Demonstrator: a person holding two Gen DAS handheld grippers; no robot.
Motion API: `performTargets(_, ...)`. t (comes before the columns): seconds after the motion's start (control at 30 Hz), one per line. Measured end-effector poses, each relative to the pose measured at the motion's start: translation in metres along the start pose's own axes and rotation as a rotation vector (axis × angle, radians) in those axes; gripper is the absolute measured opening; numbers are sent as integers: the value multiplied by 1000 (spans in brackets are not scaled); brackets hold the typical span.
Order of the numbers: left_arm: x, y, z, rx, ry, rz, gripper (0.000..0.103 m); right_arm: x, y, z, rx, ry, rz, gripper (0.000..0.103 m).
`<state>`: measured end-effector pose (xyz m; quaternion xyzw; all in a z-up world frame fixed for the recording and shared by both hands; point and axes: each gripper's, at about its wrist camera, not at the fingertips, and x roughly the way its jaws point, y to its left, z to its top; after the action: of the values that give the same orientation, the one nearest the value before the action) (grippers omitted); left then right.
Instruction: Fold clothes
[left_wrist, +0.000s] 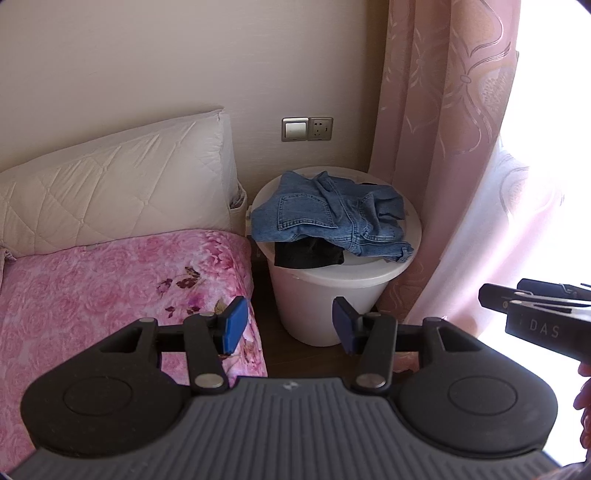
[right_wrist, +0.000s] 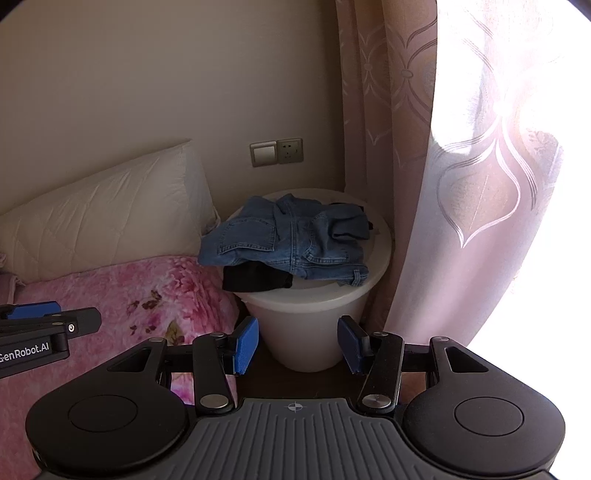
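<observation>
Jeans (left_wrist: 332, 214) crumpled on white tub (left_wrist: 332, 295), overhanging its left rim.
Both grippers, left (left_wrist: 286, 325) & right (right_wrist: 297, 343), near side, fingers apart, empty; 1 black garment (left_wrist: 308, 254) under jeans.

Both wrist views look forward and slightly downward, from near range, at a white stool (left_wrist: 343, 280) carrying jeans (left_wrist: 332, 218), with the bed (left_wrist: 110, 288) at left and the curtain (left_wrist: 443, 147) at right. Each view catches the other gripper at its edge.
</observation>
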<state>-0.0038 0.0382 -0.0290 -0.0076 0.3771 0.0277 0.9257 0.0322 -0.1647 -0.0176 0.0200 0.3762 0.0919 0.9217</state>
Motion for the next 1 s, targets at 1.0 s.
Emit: performTargets(1.0,50,25,39,-70,90,-34,46,47,-5,27,0,5,30,52)
